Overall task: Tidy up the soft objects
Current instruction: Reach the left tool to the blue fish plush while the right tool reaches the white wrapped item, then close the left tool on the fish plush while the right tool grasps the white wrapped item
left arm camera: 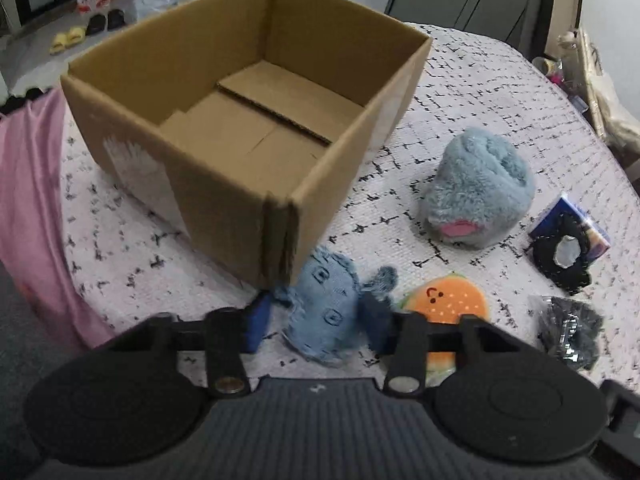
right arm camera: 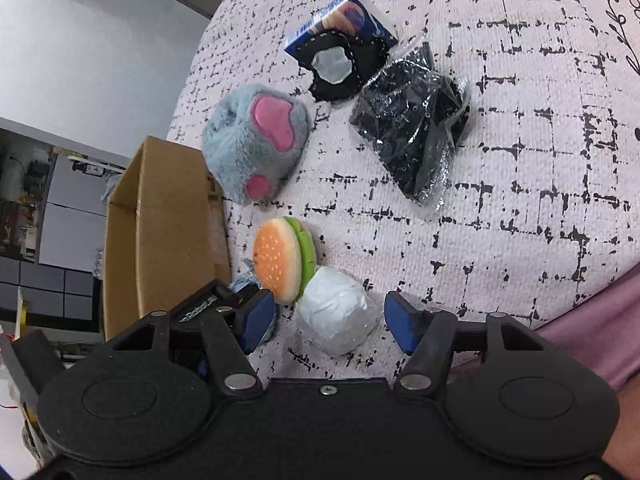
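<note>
An open cardboard box [left arm camera: 120, 92] stands on the patterned cloth, empty inside; it also shows in the right wrist view [right arm camera: 160, 216]. My left gripper [left arm camera: 318, 318] is open around a small blue knitted toy [left arm camera: 324, 304] lying by the box corner. A burger plush [left arm camera: 444, 300] lies just right of it. A grey-blue furry paw plush [left arm camera: 476, 184] sits further right. My right gripper [right arm camera: 332, 318] is open around a white wrapped bundle [right arm camera: 340, 316], with the burger plush [right arm camera: 284, 260] touching it. The paw plush [right arm camera: 256, 144] lies beyond.
A black pouch on a blue carton [right arm camera: 340, 48] and a plastic bag of black items [right arm camera: 416, 124] lie on the cloth. A pink sheet [left arm camera: 32, 200] hangs at the left. Slippers and bottles [left arm camera: 88, 12] are on the floor behind the box.
</note>
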Demonstrator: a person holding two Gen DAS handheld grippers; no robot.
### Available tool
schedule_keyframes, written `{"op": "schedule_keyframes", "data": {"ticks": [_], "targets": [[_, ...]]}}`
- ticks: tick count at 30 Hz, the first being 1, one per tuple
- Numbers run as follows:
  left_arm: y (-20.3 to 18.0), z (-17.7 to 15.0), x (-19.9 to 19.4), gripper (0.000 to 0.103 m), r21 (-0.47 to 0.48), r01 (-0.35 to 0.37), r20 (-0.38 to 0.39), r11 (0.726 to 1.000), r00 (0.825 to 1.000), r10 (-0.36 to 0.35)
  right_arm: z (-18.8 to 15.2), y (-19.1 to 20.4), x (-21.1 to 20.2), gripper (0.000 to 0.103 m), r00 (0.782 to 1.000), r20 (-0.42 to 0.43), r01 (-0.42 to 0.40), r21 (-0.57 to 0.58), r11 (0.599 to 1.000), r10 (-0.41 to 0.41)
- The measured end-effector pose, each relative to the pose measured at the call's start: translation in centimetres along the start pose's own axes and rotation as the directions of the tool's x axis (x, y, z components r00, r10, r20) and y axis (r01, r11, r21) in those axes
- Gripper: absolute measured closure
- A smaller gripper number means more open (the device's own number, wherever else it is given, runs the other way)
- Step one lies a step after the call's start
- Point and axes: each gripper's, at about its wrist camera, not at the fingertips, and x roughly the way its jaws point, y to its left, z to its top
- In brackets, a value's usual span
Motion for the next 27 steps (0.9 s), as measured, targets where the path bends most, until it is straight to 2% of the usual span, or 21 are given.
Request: {"op": "schedule_keyframes", "data": {"ticks": [5, 7, 8, 12, 17, 18, 27], "targets": [[0.4, -0.2, -0.3, 0.078, -0.018, 0.029, 0.0, 0.999, 1.0, -0.029, 0.2, -0.1, 0.2, 0.045, 1.0, 0.001, 0.004, 0.0, 1.0, -0.004], [0.4, -0.3, -0.5, 0.078, -0.02, 0.042, -0.008, 0.999, 0.999, -0.042, 0.2, 0.0, 0.1, 0.051, 1.0, -0.001, 0.01, -0.007, 1.0, -0.01], [0.4, -0.3, -0.7, 0.078, -0.016, 0.049, -0.01, 0.999, 0.999, -0.049, 0.2, 0.0, 0.3, 0.062, 1.0, -0.01, 0.012, -0.008, 1.0, -0.012], [0.5, -0.5, -1.4, 0.078, -0.012, 0.076, 0.002, 0.997, 0.997, -0.076, 0.0, 0.2, 0.2, 0.065, 1.0, -0.018, 0.014, -0.032, 0.999, -0.014], [0.4, -0.6, -2.5, 0.078, 0.0, 0.098, 0.013, 0.995, 0.995, -0.098, -0.2, 0.4, -0.8, 0.068, 1.0, 0.013, 0.014, -0.053, 0.998, -0.013], [0.4, -0.7, -2.8, 0.078, 0.006, 0.1, 0.019, 0.995, 0.995, -0.1, -0.1, 0.4, -1.0, 0.076, 1.0, 0.018, 0.01, -0.056, 0.998, -0.009], [0.2, -1.3, -5.0, 0.078, 0.038, 0.106, 0.061, 0.994, 0.992, -0.108, -0.2, 0.2, -3.1, 0.076, 0.997, 0.078, -0.002, -0.071, 0.997, 0.007]]}}
